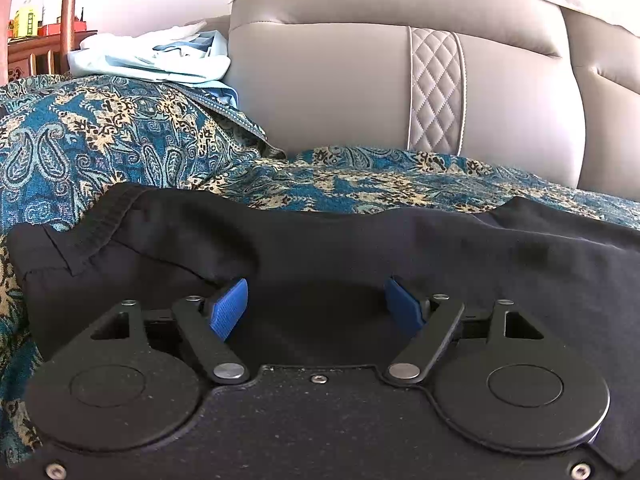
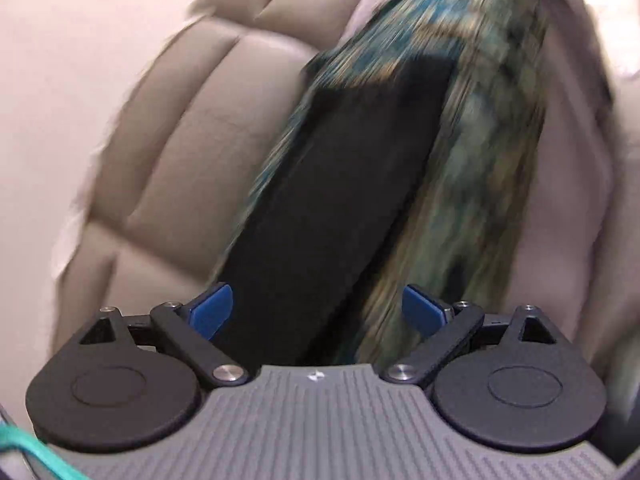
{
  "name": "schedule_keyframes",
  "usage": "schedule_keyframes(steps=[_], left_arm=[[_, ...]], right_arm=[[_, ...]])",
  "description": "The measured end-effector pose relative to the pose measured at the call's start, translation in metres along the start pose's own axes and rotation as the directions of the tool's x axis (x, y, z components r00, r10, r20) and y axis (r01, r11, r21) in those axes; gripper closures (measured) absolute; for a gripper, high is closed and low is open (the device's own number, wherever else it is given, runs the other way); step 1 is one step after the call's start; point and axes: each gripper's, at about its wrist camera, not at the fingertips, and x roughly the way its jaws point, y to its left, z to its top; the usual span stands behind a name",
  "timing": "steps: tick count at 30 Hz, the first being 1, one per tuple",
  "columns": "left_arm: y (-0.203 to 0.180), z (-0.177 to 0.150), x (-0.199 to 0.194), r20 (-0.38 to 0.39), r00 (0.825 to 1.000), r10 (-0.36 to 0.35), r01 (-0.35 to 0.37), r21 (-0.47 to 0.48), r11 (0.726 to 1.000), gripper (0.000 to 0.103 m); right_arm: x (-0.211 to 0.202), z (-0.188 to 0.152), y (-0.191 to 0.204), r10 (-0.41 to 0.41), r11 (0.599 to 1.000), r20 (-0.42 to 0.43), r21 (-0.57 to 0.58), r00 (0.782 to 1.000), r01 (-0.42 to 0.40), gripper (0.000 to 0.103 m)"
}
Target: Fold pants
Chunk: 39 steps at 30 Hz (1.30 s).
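Observation:
Black pants [image 1: 360, 248] lie spread on a blue and gold paisley cloth [image 1: 100, 140] over a sofa seat, ribbed waistband [image 1: 100, 216] at the left. My left gripper [image 1: 316, 304] is open, low over the pants, its blue pads [image 1: 230, 308] apart above the fabric, holding nothing. In the blurred right wrist view the pants [image 2: 340, 200] show as a long black strip on the cloth [image 2: 480, 160]. My right gripper [image 2: 318, 312] is open and empty above their near end.
The beige leather sofa back [image 1: 340, 80] with a quilted strip [image 1: 438, 88] rises behind the seat. A pile of light blue clothes [image 1: 152, 60] lies at the back left. Wooden furniture [image 1: 24, 56] stands beyond it. Sofa cushions [image 2: 180, 140] fill the left of the right wrist view.

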Motion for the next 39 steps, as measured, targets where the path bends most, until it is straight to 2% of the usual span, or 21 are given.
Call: schedule_keyframes(steps=[3, 6, 8, 11, 13, 15, 18, 20, 25, 28, 30, 31, 32, 34, 37, 39], left_arm=[[0.0, 0.0, 0.0, 0.0, 1.0, -0.001, 0.001, -0.001, 1.0, 0.027], [0.0, 0.0, 0.0, 0.001, 1.0, -0.001, 0.001, -0.002, 1.0, 0.027], [-0.001, 0.0, 0.0, 0.001, 1.0, -0.001, 0.001, -0.002, 1.0, 0.027], [0.0, 0.0, 0.0, 0.001, 1.0, -0.001, 0.001, -0.002, 1.0, 0.027], [0.0, 0.0, 0.0, 0.001, 1.0, -0.001, 0.001, -0.003, 1.0, 0.027], [0.0, 0.0, 0.0, 0.001, 1.0, -0.001, 0.001, -0.003, 1.0, 0.027], [0.001, 0.0, 0.0, 0.002, 1.0, -0.002, 0.002, -0.004, 1.0, 0.027], [-0.001, 0.0, 0.0, 0.003, 1.0, -0.003, 0.003, -0.008, 1.0, 0.027], [-0.002, 0.0, 0.0, 0.003, 1.0, -0.002, 0.002, -0.01, 1.0, 0.027], [-0.001, 0.0, 0.0, 0.003, 1.0, -0.001, 0.001, -0.01, 1.0, 0.027], [-0.001, 0.0, 0.0, 0.003, 1.0, -0.001, 0.001, -0.01, 1.0, 0.027], [-0.001, 0.0, 0.0, 0.003, 1.0, -0.001, 0.001, -0.01, 1.0, 0.027], [-0.001, 0.0, 0.0, 0.003, 1.0, -0.001, 0.001, -0.009, 1.0, 0.027], [-0.001, 0.0, 0.0, 0.003, 1.0, 0.0, 0.0, -0.009, 1.0, 0.027], [-0.002, 0.0, 0.0, 0.003, 1.0, 0.002, -0.002, -0.009, 1.0, 0.027], [-0.002, 0.0, 0.001, 0.003, 1.0, 0.004, -0.004, -0.009, 1.0, 0.027]], right_arm=[[-0.005, -0.046, 0.017, 0.129, 0.992, -0.102, 0.023, 0.986, -0.127, 0.006], [0.003, -0.095, 0.037, 0.177, 0.983, -0.22, 0.005, 0.959, -0.181, 0.005], [0.004, -0.115, 0.052, 0.177, 0.978, -0.221, -0.068, 0.959, -0.196, 0.005], [0.015, -0.125, 0.062, 0.206, 0.973, -0.237, -0.054, 0.949, -0.225, 0.005], [0.018, -0.123, 0.062, 0.199, 0.975, -0.181, -0.062, 0.963, -0.214, 0.008], [0.024, -0.113, 0.063, 0.171, 0.981, -0.115, -0.074, 0.979, -0.18, 0.01], [0.03, -0.095, 0.059, 0.16, 0.984, -0.037, -0.07, 0.986, -0.162, 0.011], [0.033, -0.08, 0.054, 0.116, 0.991, 0.038, -0.073, 0.992, -0.113, 0.011], [0.039, -0.038, 0.034, 0.038, 0.998, 0.2, -0.047, 0.979, -0.029, 0.016], [0.046, -0.007, 0.02, -0.034, 0.999, 0.261, -0.022, 0.965, 0.041, 0.038], [0.053, 0.015, 0.008, -0.093, 0.995, 0.267, -0.003, 0.959, 0.097, 0.076], [0.057, 0.031, -0.004, -0.117, 0.993, 0.255, 0.011, 0.96, 0.118, 0.08], [0.062, 0.043, -0.011, -0.099, 0.995, 0.242, 0.029, 0.965, 0.095, 0.083], [0.072, 0.068, -0.016, -0.097, 0.995, 0.223, 0.045, 0.97, 0.089, 0.084], [0.082, 0.1, -0.019, -0.149, 0.989, 0.241, 0.034, 0.959, 0.145, 0.084], [0.084, 0.121, -0.029, -0.169, 0.985, 0.257, 0.07, 0.952, 0.156, 0.083]])
